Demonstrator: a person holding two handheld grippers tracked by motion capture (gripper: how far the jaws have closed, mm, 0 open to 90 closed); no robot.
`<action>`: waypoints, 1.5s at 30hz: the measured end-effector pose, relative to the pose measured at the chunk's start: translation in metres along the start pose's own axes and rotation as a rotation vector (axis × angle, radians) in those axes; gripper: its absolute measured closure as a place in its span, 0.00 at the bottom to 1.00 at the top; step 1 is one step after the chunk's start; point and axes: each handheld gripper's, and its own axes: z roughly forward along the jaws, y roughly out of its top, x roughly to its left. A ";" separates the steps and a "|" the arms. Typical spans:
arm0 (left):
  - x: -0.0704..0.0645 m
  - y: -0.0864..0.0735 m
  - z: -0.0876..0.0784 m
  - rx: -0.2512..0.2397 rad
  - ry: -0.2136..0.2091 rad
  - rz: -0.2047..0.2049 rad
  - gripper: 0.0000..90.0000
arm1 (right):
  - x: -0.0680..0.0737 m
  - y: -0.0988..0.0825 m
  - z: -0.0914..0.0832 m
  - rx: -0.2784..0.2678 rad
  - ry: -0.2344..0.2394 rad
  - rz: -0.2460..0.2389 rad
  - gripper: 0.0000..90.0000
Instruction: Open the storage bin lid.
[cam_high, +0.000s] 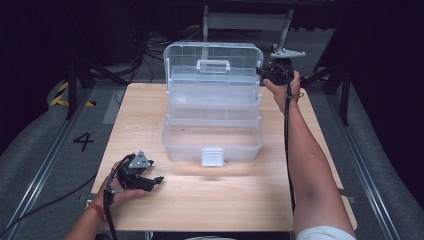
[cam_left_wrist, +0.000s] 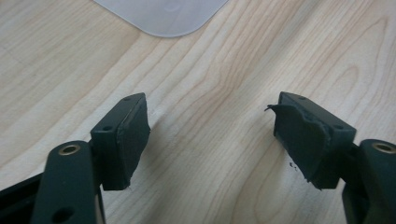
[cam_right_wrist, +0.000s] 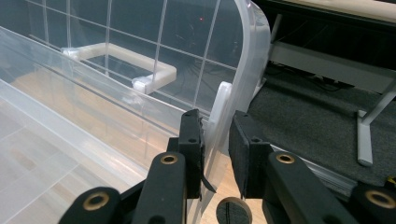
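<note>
A clear plastic toolbox (cam_high: 212, 142) stands open in the middle of the wooden table (cam_high: 225, 200), its lid (cam_high: 212, 62) raised upright at the back with a white handle (cam_right_wrist: 121, 53) on it. My right gripper (cam_high: 262, 71) is at the lid's right edge. In the right gripper view the jaws (cam_right_wrist: 215, 140) are shut on the lid's rim (cam_right_wrist: 250, 70). My left gripper (cam_high: 159, 180) lies low over the table near its front left. Its jaws (cam_left_wrist: 212, 140) stand open above bare wood with nothing between them. A rounded white plastic corner (cam_left_wrist: 163, 14) shows just ahead of them.
The box's white front latch (cam_high: 212, 156) hangs toward the person. Grey floor with a painted 4 (cam_high: 83, 141) and dark cables lies left of the table. A metal frame (cam_high: 247, 22) stands behind the box.
</note>
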 end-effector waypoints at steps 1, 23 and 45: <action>0.000 -0.001 0.001 -0.009 0.001 -0.002 0.26 | 0.000 0.000 0.000 0.000 0.001 0.002 0.84; -0.008 -0.004 0.001 -0.015 0.044 -0.035 0.17 | -0.009 0.003 0.012 0.026 0.024 0.028 0.83; -0.009 -0.004 0.001 -0.014 0.044 -0.039 0.17 | -0.020 0.005 0.032 0.063 0.053 0.068 0.81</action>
